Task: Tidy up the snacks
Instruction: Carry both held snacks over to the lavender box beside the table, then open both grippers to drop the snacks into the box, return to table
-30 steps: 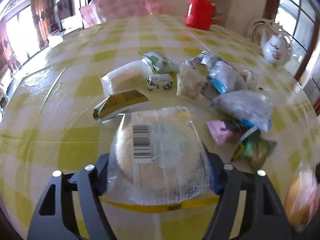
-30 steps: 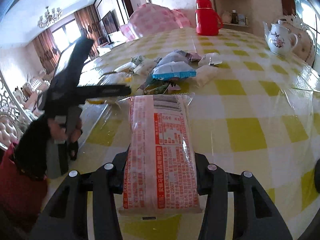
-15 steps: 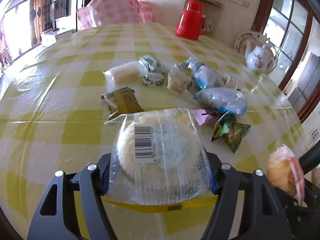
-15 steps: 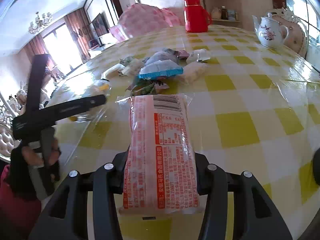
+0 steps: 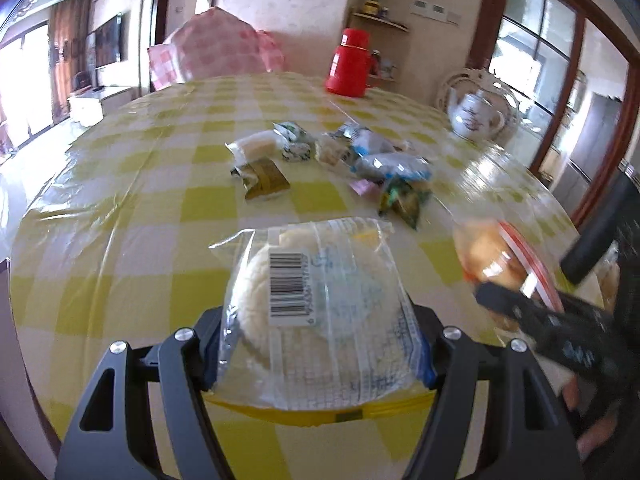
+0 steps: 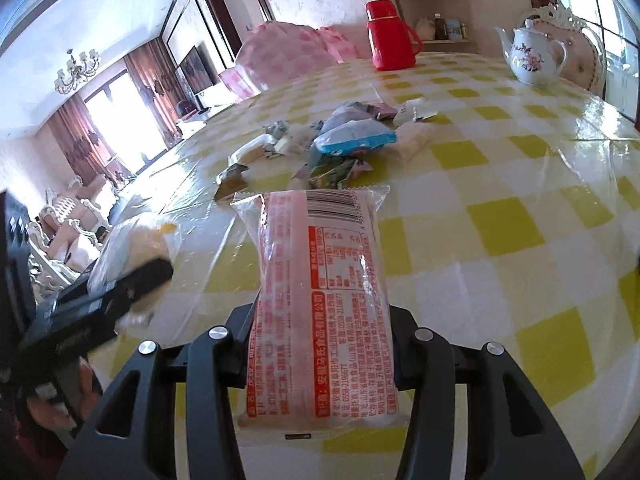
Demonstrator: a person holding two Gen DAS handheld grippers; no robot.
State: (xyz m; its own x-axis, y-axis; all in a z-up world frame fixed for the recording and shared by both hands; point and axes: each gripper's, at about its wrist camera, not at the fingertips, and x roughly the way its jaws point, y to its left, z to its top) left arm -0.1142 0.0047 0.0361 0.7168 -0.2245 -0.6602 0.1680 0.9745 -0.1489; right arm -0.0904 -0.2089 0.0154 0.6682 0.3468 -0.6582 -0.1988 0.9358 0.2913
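My left gripper [image 5: 320, 344] is shut on a clear bag with a round white cake and a barcode [image 5: 316, 312], held above the near table edge. My right gripper [image 6: 320, 344] is shut on a long orange-printed snack pack [image 6: 320, 300]. That pack and the right gripper also show at the right of the left wrist view [image 5: 496, 256]. The left gripper with its bag shows at the left of the right wrist view [image 6: 120, 276]. A heap of loose snack packets [image 5: 344, 160] lies mid-table; it also shows in the right wrist view [image 6: 332, 144].
A round table with a yellow checked cloth [image 5: 160, 200] bears everything. A red thermos [image 5: 348, 64] stands at the far edge and a white teapot [image 5: 476, 118] at the far right. A pink checked cover [image 5: 216, 52] sits behind the table.
Both grippers have drawn back from the snack heap toward the near table edge, each keeping its pack. The right gripper has come into the left wrist view at the right.
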